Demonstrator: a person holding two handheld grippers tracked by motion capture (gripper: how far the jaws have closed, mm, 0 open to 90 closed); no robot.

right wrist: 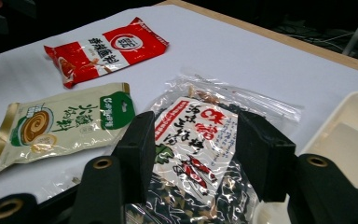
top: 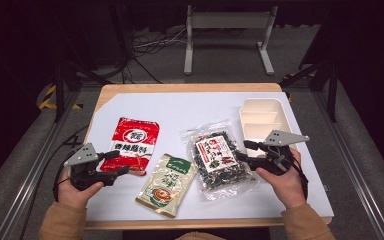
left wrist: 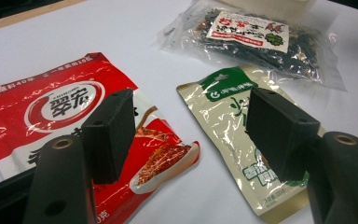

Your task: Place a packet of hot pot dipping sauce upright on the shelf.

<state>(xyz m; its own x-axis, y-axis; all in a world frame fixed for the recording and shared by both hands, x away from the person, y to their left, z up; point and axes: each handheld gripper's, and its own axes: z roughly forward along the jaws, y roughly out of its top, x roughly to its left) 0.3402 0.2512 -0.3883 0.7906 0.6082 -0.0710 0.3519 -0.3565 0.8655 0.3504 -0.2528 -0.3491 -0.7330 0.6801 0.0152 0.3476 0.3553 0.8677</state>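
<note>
clear plastic is crinkling under the right hand-held gripper, whose jaws are standing apart over the dark seaweed packet, gripping nothing yet. the left hand-held gripper is also gaping, just above the red packet and beige packet. all three are lying on the table; the cream tray is sitting unfilled, nothing blocking it.

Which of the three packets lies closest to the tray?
The clear packet of dark dried food with the red-and-white label. It lies right beside the cream tray; the green-and-gold packet and red packet lie farther left.
</note>
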